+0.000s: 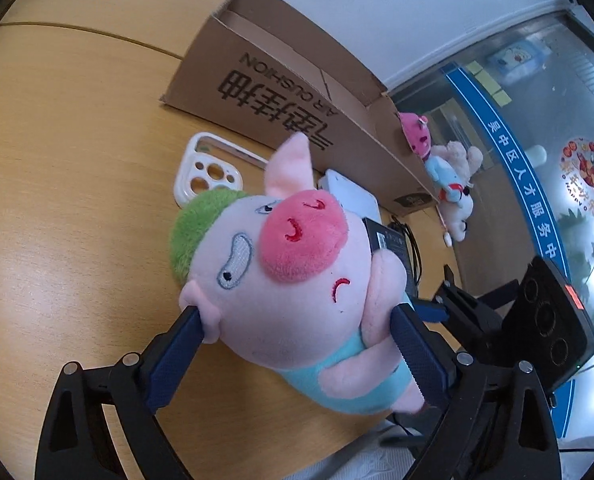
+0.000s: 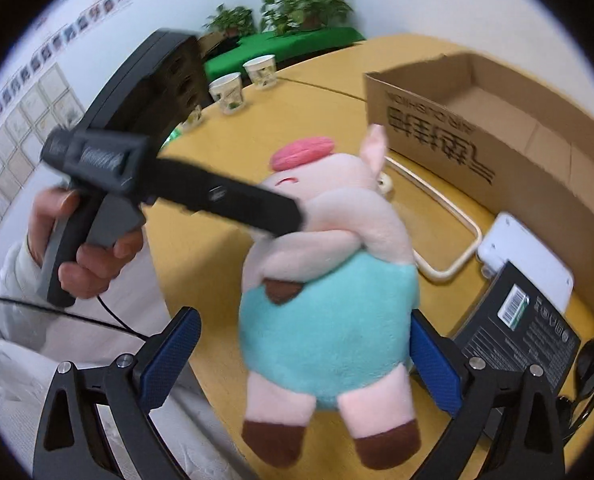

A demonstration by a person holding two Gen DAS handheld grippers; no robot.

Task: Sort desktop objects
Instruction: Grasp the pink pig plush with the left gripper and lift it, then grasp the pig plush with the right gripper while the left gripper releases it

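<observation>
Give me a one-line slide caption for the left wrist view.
Left gripper clamps pig plush above table, cardboard box behind.

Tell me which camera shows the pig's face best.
The left wrist view. There the pig faces the camera: eyes, snout and green hat all show. The right wrist view shows the pig from behind, only its back, legs and a sliver of snout.

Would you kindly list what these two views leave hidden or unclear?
- Left wrist view: the plush pig, clamped by the left gripper, hides most of the black box and white device.
- Left wrist view: the cardboard box interior is hidden by its wall.
- Right wrist view: whether the open right gripper touches the pig; motion blur.
- Right wrist view: paper cups' contents, too small.
</observation>
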